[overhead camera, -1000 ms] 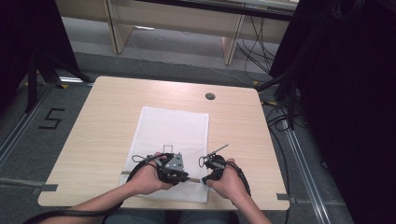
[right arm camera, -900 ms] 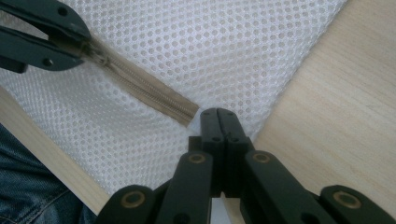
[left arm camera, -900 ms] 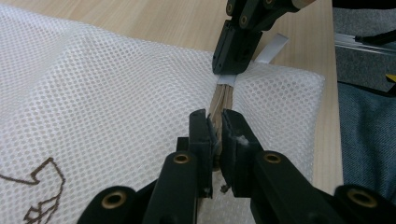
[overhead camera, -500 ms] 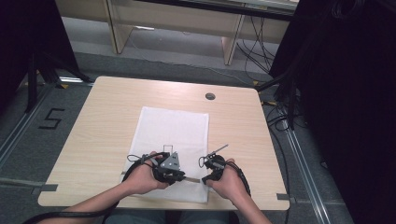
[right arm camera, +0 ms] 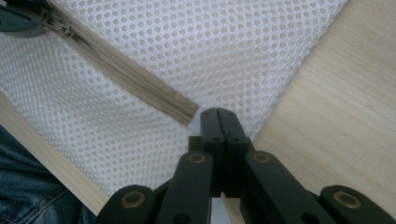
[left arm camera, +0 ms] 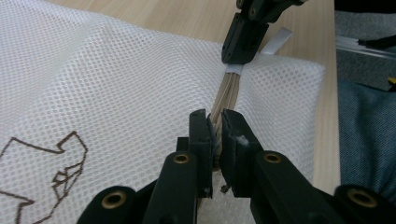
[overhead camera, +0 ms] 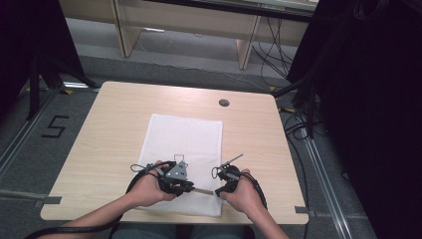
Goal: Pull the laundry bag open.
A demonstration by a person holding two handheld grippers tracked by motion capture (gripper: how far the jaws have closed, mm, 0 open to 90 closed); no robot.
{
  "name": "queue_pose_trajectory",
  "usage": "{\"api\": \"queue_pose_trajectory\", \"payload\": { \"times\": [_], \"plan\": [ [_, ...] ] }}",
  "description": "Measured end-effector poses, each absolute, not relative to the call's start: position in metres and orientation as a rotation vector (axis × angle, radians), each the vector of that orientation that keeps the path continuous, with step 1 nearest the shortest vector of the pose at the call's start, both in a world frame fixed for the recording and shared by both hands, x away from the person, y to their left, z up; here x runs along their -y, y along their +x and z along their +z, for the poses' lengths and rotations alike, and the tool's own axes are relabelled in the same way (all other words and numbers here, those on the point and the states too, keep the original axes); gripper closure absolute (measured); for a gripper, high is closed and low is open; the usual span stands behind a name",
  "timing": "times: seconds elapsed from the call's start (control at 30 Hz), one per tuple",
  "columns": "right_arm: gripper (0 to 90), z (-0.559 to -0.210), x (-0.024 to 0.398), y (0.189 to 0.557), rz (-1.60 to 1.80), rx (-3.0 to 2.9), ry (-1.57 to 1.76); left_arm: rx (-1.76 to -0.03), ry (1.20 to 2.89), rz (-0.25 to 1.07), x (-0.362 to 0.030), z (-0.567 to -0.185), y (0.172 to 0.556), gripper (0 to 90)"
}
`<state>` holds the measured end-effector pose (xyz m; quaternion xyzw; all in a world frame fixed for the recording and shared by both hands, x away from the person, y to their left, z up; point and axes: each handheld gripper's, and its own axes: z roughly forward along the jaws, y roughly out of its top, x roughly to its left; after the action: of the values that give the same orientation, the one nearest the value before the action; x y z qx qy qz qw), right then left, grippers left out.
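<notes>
Jaws, left gripper [left arm camera: 215, 122]: pressed together on the beige zipper [left arm camera: 226, 91] — the tape runs up out of the pads toward the other gripper.
Jaws, right gripper [right arm camera: 218, 113]: closed tight, tips meeting at the zipper's end, on the bag's edge; what they pinch is too small to tell.
Table [overhead camera: 114, 119]: pale wood, bearing everything.
Mesh bag [overhead camera: 184, 139]: white, flat on the table's middle, its near edge by the person's hands.
Zipper: along that near edge — stretched between the two grippers.
Brown outline print [left arm camera: 46, 163]: on the mesh, left of the left gripper.
</notes>
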<state>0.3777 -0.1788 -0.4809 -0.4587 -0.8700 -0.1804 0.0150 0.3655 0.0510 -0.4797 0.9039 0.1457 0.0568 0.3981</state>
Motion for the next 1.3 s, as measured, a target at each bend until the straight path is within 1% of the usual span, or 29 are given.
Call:
{"api": "queue_pose_trajectory", "payload": {
  "times": [0.27,0.33,0.67,0.9,1.3],
  "plan": [
    [90.0,-0.481,0.179,0.378,-0.561,2.709,-1.426,-0.376,2.278,0.126,-0.05,-0.48,0.365,82.5],
    [90.0,-0.481,0.179,0.378,-0.562,2.709,-1.425,-0.375,2.291,0.146,-0.052,-0.479,0.366,82.5],
    [90.0,-0.482,0.18,0.378,-0.563,2.714,-1.42,-0.38,2.293,0.142,-0.052,-0.479,0.365,82.5],
    [90.0,-0.481,0.18,0.378,-0.555,2.703,-1.427,-0.409,2.27,0.134,-0.062,-0.48,0.363,82.5],
    [90.0,-0.481,0.18,0.378,-0.556,2.709,-1.42,-0.398,2.28,0.135,-0.063,-0.48,0.364,82.5]
  ]
}}
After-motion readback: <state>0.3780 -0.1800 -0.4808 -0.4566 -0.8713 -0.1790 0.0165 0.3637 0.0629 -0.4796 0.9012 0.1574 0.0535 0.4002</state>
